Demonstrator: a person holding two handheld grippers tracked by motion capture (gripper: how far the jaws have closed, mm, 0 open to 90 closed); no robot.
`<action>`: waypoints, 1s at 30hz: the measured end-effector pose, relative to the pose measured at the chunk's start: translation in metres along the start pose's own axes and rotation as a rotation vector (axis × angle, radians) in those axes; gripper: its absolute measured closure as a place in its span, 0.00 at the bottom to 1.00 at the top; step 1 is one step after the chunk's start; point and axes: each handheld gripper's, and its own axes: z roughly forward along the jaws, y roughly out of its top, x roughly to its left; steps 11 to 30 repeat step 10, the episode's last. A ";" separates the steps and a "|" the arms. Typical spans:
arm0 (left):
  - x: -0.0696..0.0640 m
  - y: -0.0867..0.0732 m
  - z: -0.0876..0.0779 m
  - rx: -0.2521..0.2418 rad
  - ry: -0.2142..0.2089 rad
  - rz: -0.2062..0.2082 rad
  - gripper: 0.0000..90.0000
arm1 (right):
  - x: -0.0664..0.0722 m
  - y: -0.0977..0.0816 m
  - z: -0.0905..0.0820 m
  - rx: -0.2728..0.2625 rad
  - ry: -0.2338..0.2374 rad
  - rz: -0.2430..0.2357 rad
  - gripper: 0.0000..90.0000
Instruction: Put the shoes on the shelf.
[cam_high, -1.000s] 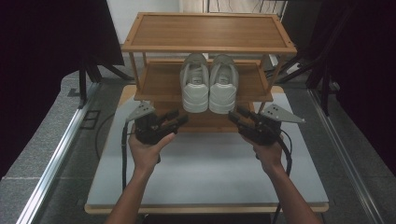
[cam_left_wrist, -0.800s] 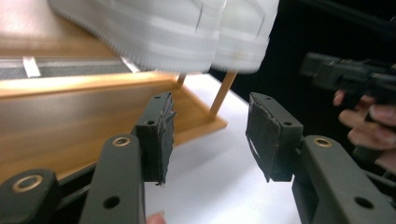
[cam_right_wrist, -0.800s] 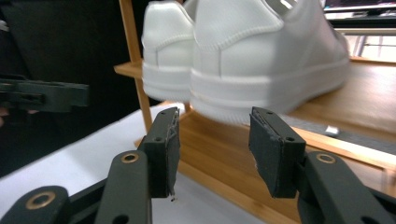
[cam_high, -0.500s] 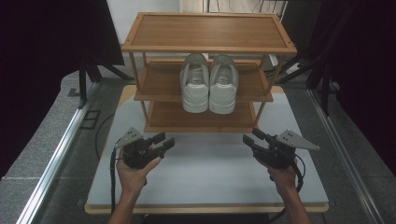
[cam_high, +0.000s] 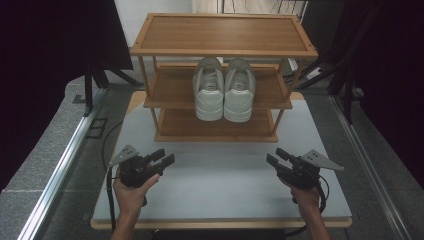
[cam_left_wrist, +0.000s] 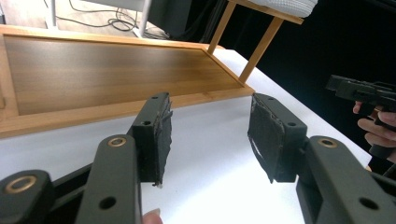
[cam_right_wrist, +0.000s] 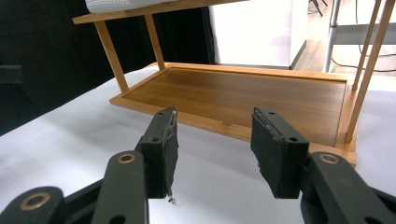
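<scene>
A three-tier wooden shoe rack (cam_high: 220, 50) stands at the far end of the white table (cam_high: 220, 185). A pair of white shoes (cam_high: 224, 94) sits side by side on its middle shelf, heels toward me. My left gripper (cam_high: 162, 157) hovers low over the table's near left, open with nothing between its jaws, which have just been opening. My right gripper (cam_high: 275, 157) mirrors it at the near right, also open and empty after opening. Both gripper views look along the open jaws (cam_left_wrist: 210, 135) (cam_right_wrist: 215, 149) at the bare bottom shelf (cam_left_wrist: 107, 70) (cam_right_wrist: 243, 93).
Black curtains hang on both sides of the table. A metal rail (cam_high: 60, 170) runs along the floor at the left, with grey carpet beyond it. In the left gripper view the other hand's gripper (cam_left_wrist: 364, 91) shows at the right edge.
Both hands have drawn back from the rack toward the table's near edge, sunk lower and spread apart. Both pairs of jaws stand a little wider.
</scene>
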 end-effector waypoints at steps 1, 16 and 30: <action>0.001 -0.001 -0.001 0.001 0.002 -0.003 0.55 | 0.000 0.000 0.000 0.000 0.000 0.003 0.56; 0.006 -0.010 0.002 0.033 0.041 -0.002 0.52 | -0.003 -0.001 -0.008 -0.003 -0.045 -0.004 0.48; 0.006 -0.010 0.002 0.033 0.041 -0.002 0.52 | -0.003 -0.001 -0.008 -0.003 -0.045 -0.004 0.48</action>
